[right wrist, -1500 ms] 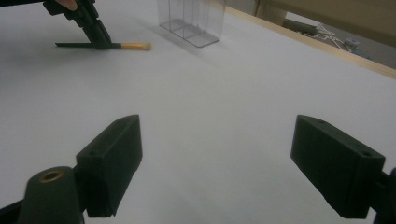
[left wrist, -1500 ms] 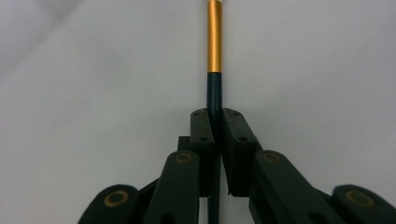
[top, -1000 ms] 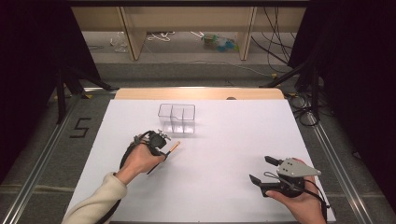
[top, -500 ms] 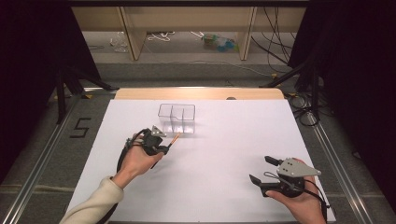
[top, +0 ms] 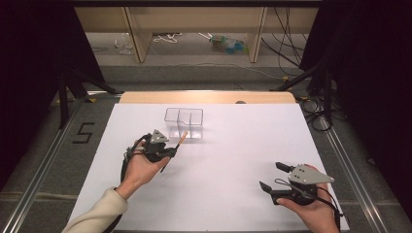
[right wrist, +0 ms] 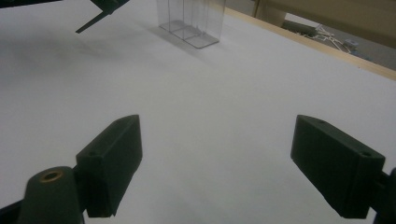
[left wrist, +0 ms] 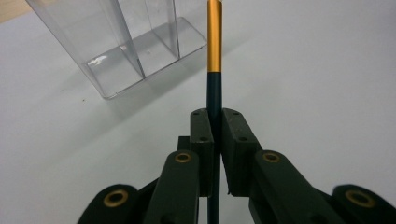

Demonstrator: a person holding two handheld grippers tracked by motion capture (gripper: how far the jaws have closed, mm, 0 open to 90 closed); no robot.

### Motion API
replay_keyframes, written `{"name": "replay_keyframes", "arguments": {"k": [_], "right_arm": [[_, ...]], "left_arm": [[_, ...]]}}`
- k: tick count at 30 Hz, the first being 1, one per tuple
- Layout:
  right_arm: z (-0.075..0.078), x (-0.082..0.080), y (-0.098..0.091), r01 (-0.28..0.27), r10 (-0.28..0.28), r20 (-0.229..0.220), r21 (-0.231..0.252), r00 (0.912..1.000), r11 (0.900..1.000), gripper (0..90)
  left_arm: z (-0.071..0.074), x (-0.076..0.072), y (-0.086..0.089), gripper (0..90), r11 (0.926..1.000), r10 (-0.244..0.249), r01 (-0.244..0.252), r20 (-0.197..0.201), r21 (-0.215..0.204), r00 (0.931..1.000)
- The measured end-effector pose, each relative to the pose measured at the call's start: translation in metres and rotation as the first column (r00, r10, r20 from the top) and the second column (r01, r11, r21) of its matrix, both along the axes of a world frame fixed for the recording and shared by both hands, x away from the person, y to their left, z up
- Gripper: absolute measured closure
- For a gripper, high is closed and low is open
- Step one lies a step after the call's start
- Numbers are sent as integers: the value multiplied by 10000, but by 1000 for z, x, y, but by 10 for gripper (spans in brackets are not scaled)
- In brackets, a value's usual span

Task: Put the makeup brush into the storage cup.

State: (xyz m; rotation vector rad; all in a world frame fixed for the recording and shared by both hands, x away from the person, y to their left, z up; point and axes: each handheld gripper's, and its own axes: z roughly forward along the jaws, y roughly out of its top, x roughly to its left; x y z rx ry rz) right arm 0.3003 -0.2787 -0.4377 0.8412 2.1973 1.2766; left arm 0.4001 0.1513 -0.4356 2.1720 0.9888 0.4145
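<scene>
Here I hold the left gripper [top: 165, 151] closed on a pen [left wrist: 214, 56], its jaws clamped on the dark barrel just below the orange end, which points toward the clear divided box [top: 183, 122] near the far side of the white table [top: 243, 145]. In the left gripper view the pen stands straight between the pads [left wrist: 201, 135], its tip near the box's open compartments. I judge it light, stiff and smooth, so it could pivot or slip in a loose pinch; a hold near mid-barrel seems steadiest. The right gripper [top: 272, 178] rests near the table's front edge, well apart, with its jaws wide open and nothing between them.
</scene>
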Motion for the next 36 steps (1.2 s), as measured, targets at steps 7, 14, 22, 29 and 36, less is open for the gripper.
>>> {"name": "replay_keyframes", "arguments": {"k": [7,14,22,29,36], "right_arm": [[0,0,0,22,-22,-1,-14,10000,10000,177],[0,0,0,41,-41,25,-2,10000,10000,177],[0,0,0,14,-14,8,4,10000,10000,177],[0,0,0,3,-3,-2,-21,10000,10000,177],[0,0,0,2,-2,5,-11,10000,10000,177]], "left_arm": [[1,-1,1,835,9994,88,-74,404,-349,9991],[-3,0,-1,834,9935,469,-390,728,-1066,9962],[0,-1,2,834,9893,711,-571,1018,-1342,9923],[1,-1,1,834,9881,793,-612,1264,-1414,9888],[1,-1,0,834,9826,986,-734,1442,-1707,9846]]}}
